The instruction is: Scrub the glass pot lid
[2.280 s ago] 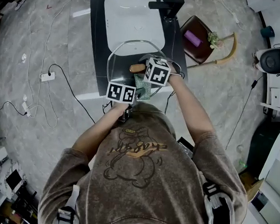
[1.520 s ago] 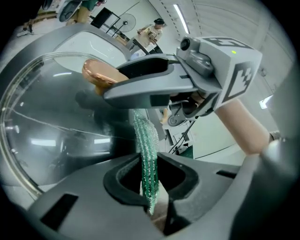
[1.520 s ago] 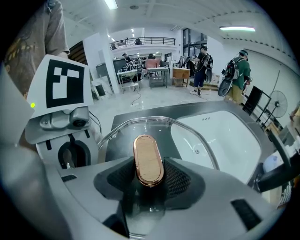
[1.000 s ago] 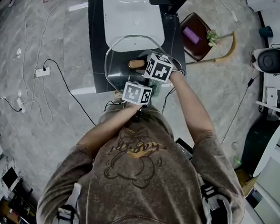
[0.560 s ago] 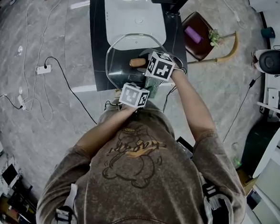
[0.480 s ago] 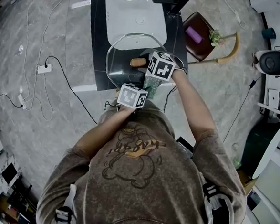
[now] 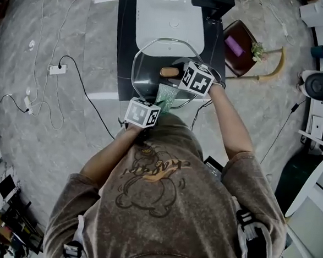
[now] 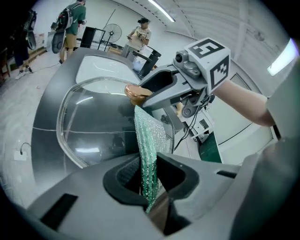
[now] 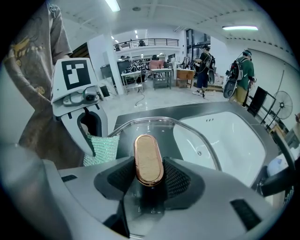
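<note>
Grey marbled floor [image 7: 52, 118] all around, with white cables strewn over it. In the middle, a dark bench [image 7: 125, 46] with a white sink [image 7: 169, 13] sunk into its top.

At the near end of the bench, the glass pot lid [image 7: 146, 69]: clear, rounded, metal-rimmed, overlapping the sink's near edge in the head view. Flat or tilted, not certain from above.

Just in front of the lid, the left gripper [image 8: 149, 180], pressed together on the lower part of a green glittery scrub cloth [image 8: 149, 140]. Cloth squeezed thin between the two pads, then fanning upward to the glass, close beside the handle.

On the far side of the cloth, the right gripper [image 9: 149, 174], clamped on the lid's handle [image 9: 149, 159] with one ribbed pad against each long side. Handle itself oval, copper-rimmed, tan on top, near the middle of the lid.
</note>
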{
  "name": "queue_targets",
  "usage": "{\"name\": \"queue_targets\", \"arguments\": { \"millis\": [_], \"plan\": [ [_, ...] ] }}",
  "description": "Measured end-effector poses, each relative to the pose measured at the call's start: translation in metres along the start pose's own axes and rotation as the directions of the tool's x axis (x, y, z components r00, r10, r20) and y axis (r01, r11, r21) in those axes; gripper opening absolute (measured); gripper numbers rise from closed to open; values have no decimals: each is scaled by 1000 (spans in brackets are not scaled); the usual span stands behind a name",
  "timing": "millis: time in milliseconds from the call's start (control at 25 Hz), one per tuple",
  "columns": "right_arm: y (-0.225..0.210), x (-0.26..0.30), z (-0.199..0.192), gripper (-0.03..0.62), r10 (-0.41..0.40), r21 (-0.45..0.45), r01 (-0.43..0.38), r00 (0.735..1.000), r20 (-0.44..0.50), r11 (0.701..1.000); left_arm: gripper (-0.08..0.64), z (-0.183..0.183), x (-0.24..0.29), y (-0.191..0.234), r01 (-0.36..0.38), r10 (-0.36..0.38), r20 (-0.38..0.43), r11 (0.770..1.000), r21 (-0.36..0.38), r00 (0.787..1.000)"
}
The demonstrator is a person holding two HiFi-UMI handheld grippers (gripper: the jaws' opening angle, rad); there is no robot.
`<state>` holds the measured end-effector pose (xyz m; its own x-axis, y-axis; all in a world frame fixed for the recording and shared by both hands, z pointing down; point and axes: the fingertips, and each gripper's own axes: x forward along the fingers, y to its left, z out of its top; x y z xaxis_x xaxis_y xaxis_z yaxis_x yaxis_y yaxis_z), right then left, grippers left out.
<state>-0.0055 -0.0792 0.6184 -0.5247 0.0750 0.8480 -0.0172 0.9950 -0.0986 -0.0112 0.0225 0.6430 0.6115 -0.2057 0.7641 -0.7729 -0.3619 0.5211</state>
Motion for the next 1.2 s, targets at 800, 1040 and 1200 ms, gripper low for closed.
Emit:
{"name": "queue_targets", "arguments": {
  "millis": [800,1040,1200],
  "plan": [
    [-1,2,0,198,-12,-6,12,1000,-26,1000,80,21,-61,92,-144,148,61,988,-61,987],
    [0,2,-1,198,-10,-3,10,1000,-25,1000,81,39,-69,125,-184,196,95,976,-119,976],
    [-1,2,-1,198,-21,0,21,999,-34,1000,81,51,-62,142,-173,187,105,976,-130,977]
  ]
}}
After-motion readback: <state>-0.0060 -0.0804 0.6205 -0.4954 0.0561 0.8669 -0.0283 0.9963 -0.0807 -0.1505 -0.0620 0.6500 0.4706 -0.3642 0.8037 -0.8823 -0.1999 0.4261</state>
